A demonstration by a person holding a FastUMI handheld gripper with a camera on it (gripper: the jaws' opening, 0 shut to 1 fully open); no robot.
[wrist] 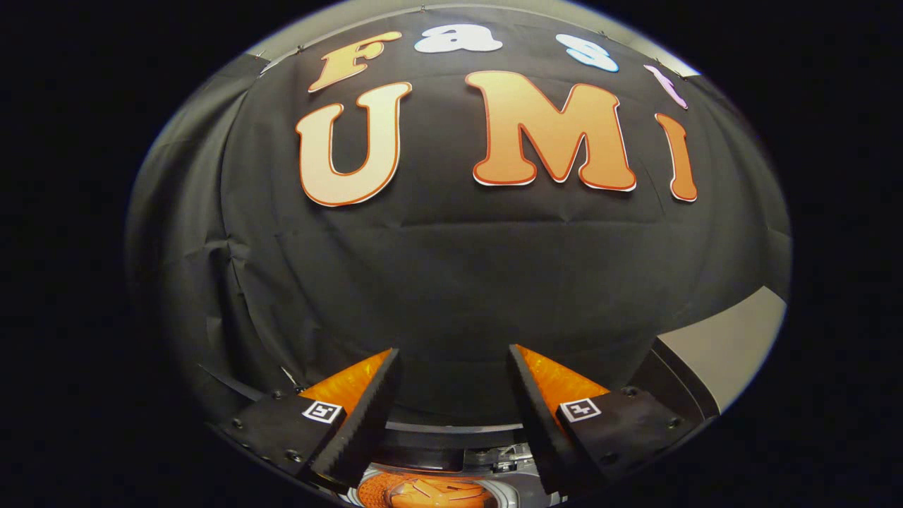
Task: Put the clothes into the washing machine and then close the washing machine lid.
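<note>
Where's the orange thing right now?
In the gripper view, the orange item lies low between the open gripper's fingers, beneath them, beside grey machine parts.

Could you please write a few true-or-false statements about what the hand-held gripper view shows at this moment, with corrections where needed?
1. The hand-held gripper is open, its two fingers spread apart. True.
2. A piece of clothing is pinched between the fingers. False: nothing is between them; the black cloth wall is seen through the gap.
3. An orange item lies below the fingers, inside a round opening. True, though what it is cannot be told from here.
4. The gripper points down at the floor. False: it faces the cloth wall ahead.
5. The finger has a toothed black inner pad. True.
</note>
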